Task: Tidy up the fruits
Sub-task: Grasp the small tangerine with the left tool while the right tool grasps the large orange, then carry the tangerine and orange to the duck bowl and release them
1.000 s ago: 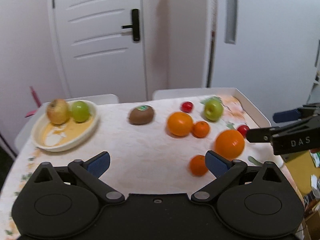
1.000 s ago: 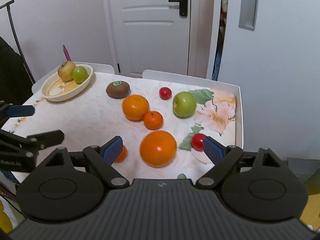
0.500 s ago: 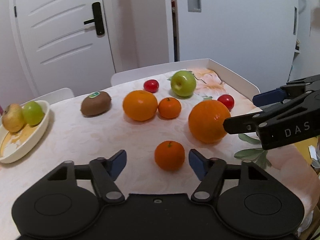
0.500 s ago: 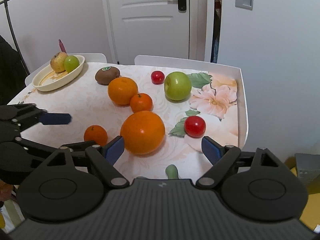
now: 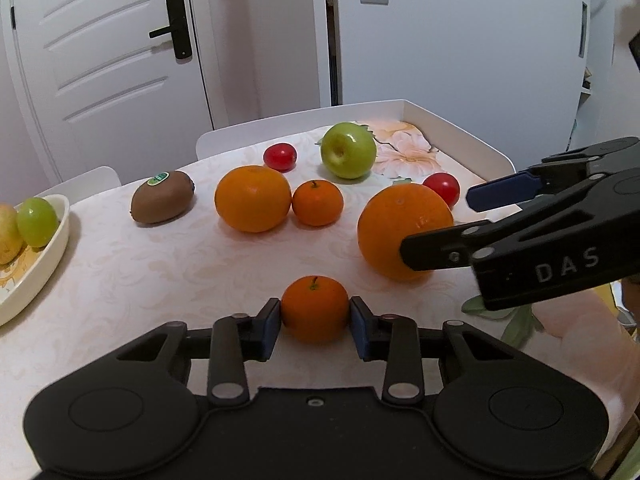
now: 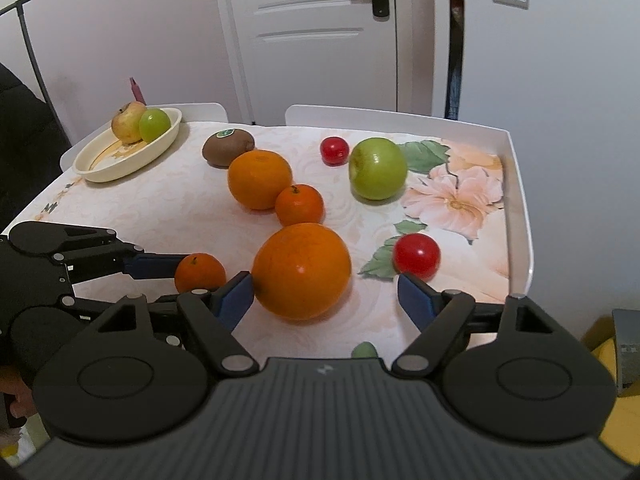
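In the left wrist view we see our left gripper [image 5: 315, 320] at the lower centre of the frame, its two blue pads pressed on both sides of a small mandarin [image 5: 315, 307], so it is closed on this fruit, which sits on the tablecloth [image 5: 160, 280]. Our right gripper [image 6: 325, 294] is at the lower centre of the right wrist view; its jaws are closing around the big orange [image 6: 303, 271]. The left pad is just beside the orange and the right pad stands apart from it, so the orange is between them but not gripped. Behind it, in the middle of the frame, lie a second mandarin [image 6: 299, 205] touching another orange [image 6: 259, 179], then a kiwi [image 6: 227, 147] with a sticker. A green apple [image 6: 377, 167] is right of centre, one cherry tomato [image 6: 334, 151] beside it and another tomato [image 6: 416, 256] near the right pad. In the upper left a cream bowl [image 6: 100, 168] holds a yellowish apple [image 6: 127, 122] and a green fruit [image 6: 154, 125]
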`<state>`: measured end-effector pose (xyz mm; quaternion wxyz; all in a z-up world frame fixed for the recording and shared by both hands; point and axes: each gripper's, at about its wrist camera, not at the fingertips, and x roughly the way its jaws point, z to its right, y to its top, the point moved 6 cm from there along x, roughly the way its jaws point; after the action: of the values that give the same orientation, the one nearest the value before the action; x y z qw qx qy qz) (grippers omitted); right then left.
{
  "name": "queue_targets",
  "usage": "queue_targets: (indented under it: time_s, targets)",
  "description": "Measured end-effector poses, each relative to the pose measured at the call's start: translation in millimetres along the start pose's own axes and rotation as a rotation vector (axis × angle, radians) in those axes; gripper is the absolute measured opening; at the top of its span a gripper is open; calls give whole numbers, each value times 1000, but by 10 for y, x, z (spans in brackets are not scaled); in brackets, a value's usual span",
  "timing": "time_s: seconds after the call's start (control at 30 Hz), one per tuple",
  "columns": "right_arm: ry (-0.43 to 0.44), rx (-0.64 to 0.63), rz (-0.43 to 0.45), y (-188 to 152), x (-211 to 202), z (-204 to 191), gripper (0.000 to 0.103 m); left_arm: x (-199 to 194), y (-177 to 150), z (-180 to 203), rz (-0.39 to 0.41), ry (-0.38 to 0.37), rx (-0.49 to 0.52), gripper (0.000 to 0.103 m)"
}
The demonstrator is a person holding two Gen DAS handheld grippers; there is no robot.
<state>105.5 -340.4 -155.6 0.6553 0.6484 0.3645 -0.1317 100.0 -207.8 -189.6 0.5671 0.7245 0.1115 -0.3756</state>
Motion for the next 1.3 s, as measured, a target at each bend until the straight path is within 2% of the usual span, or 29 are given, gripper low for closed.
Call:
queue_targets:
  time_s: [0.1, 0.43, 0.53, 0.97, 1.3]
  targets:
    - [14, -5, -6, 2, 57, -30, 88, -3, -1, -3, -1, 2, 3, 40]
    - [26, -14, -11, 11, 158, -67, 82, -10, -5, 0, -3, 2, 8, 40]
    - [40, -16, -11, 18, 170, -83, 76, -18, -4, 0, -5, 3, 10, 40]
    - [39, -17, -4, 74, 128, -135, 75, -125, 54, -52, 14, 9, 6, 40]
    - [49, -36, 35, 368, -25, -311, 74, -366, 190, -257, 47, 44, -20, 40]
